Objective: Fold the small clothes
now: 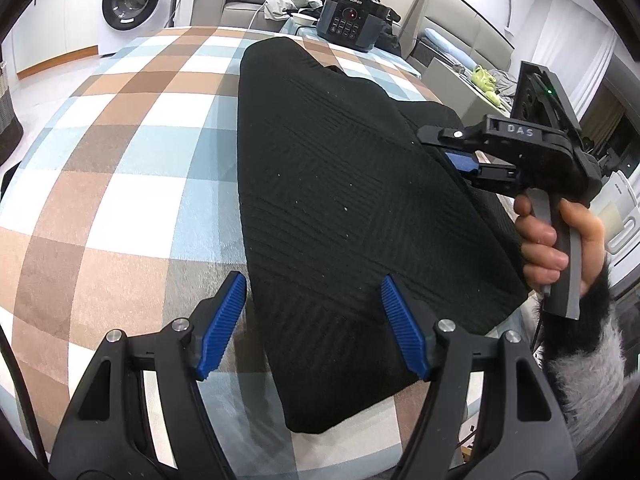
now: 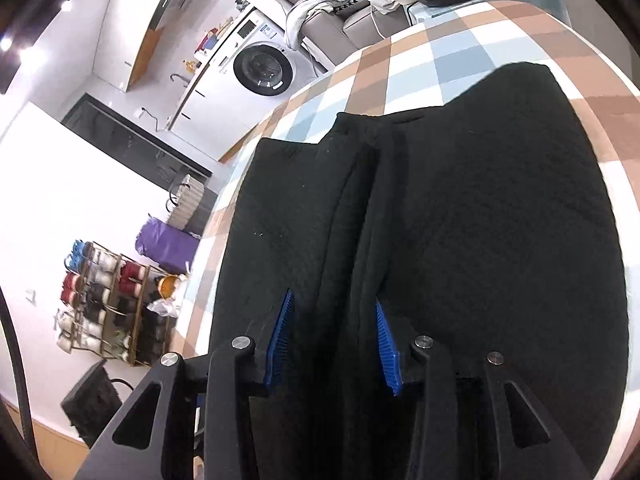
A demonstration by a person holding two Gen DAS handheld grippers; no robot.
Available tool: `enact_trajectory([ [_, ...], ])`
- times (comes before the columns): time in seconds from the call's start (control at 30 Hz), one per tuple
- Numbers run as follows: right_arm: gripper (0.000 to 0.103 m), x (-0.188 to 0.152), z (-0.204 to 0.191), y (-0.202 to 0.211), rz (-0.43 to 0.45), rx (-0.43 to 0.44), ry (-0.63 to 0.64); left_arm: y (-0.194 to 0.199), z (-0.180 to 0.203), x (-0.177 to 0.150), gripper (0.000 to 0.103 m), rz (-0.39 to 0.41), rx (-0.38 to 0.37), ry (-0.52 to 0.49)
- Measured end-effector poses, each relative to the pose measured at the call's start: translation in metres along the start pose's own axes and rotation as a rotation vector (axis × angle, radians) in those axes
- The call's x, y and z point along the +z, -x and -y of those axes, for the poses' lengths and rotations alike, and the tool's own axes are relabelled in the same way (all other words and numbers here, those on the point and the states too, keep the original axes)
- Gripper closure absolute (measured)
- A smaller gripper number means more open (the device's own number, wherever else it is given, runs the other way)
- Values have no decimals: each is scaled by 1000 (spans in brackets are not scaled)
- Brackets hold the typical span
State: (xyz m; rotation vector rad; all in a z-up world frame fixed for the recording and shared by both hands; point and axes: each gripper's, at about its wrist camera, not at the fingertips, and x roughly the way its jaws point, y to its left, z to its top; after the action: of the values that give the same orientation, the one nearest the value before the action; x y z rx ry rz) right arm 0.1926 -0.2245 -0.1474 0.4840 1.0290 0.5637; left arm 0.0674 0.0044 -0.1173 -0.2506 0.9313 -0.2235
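Note:
A black knit garment (image 1: 340, 208) lies folded lengthwise on the checked tablecloth (image 1: 120, 160). My left gripper (image 1: 314, 308) is open just above the garment's near left edge, with one blue pad over the cloth and the other over the garment. My right gripper (image 1: 448, 148) is at the garment's right edge, its jaws partly open around the stacked edges. In the right wrist view the right gripper (image 2: 332, 332) has thick folds of the black garment (image 2: 480, 240) between its blue pads, which stay apart.
A dark rice cooker (image 1: 352, 20) stands at the table's far edge. A washing machine (image 1: 132, 0) and a sofa with clothes are behind. A shoe rack (image 2: 108, 312) stands on the floor past the table's left side.

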Motion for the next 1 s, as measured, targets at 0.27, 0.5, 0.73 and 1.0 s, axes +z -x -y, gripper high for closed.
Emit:
enact_trajectory([
  [0.27,94,-5,-27,-13,22,-130,204,3,0,3,35,10,3,1],
  [0.5,95,-10,-54,37,141,-214,310,12,3,6,35,39,1,-2],
  [0.73,84,-11,-3,18,30,-201,109,8,10,2,35,24,2,-12],
  [1.0,67,-76,9,64,20,-51,43,2,12,-1,35,8,-5,-14],
])
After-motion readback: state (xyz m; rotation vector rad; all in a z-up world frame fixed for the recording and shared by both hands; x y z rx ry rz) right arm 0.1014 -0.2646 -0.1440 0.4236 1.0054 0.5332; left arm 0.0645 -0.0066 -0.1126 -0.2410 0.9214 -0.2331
